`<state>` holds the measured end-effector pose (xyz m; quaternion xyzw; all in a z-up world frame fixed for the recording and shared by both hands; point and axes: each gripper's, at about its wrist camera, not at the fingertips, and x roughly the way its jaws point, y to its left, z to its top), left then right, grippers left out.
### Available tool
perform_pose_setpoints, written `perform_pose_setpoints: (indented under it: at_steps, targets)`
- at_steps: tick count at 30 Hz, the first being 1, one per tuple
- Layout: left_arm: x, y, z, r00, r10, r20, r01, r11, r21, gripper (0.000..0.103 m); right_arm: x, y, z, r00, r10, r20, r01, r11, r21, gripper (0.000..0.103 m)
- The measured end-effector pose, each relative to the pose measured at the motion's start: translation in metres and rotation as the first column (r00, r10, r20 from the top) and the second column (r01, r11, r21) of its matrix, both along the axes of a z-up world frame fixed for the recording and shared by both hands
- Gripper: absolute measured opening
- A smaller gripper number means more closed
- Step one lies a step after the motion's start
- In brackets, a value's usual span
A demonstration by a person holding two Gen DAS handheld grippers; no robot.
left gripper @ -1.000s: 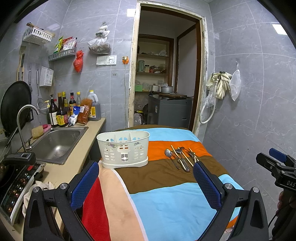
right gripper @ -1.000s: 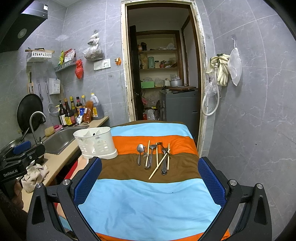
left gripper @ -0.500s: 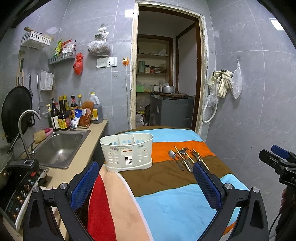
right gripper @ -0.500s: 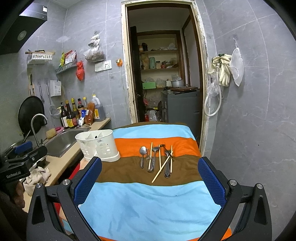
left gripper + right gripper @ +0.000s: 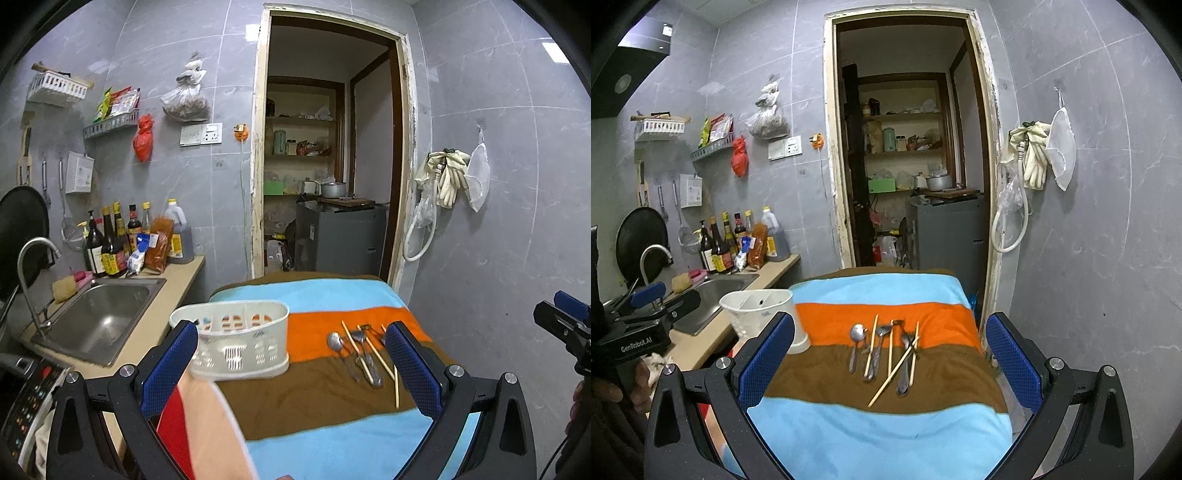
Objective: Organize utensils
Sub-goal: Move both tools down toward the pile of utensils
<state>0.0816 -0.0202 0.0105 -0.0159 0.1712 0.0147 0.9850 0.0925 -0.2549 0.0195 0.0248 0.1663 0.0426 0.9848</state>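
A white slotted utensil caddy (image 5: 240,341) stands on the striped cloth (image 5: 317,398) at the table's left side; it also shows in the right wrist view (image 5: 761,314). A pile of metal spoons (image 5: 857,334) and wooden chopsticks (image 5: 892,373) lies on the orange and brown stripes, also seen in the left wrist view (image 5: 364,356). My left gripper (image 5: 291,373) is open and empty, in front of the caddy and utensils. My right gripper (image 5: 886,365) is open and empty, short of the utensil pile.
A counter with a steel sink (image 5: 99,317), a faucet (image 5: 31,266) and sauce bottles (image 5: 118,240) runs along the left. An induction cooker (image 5: 22,398) sits at the near left. An open doorway (image 5: 908,166) lies behind the table. The tiled wall (image 5: 1089,221) closes the right side.
Both grippers have moved forward toward the table; the caddy and the utensils now look nearer and sit between the fingers. Nothing on the cloth has moved.
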Motion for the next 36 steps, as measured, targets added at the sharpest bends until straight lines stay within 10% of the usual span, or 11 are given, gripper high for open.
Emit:
perform_pose_setpoints:
  at_steps: [9, 30, 36]
  targets:
    - [0.069, -0.028, -0.004, 0.999, 0.031, 0.017, -0.031, 0.999, 0.011, 0.102, 0.081, -0.035, -0.013, 0.999, 0.009, -0.035, -0.008, 1.0, 0.019, 0.102]
    - [0.227, -0.08, -0.101, 0.957, -0.02, -0.29, 0.027, 0.999, 0.019, 0.102, 0.273, -0.066, -0.137, 0.914, 0.14, -0.381, -0.107, 0.989, 0.107, 0.101]
    - [0.258, -0.078, -0.133, 0.922, -0.038, -0.386, 0.027, 0.999, -0.033, 0.083, 0.315, -0.047, -0.183, 0.855, 0.219, -0.47, -0.161, 0.974, 0.161, 0.052]
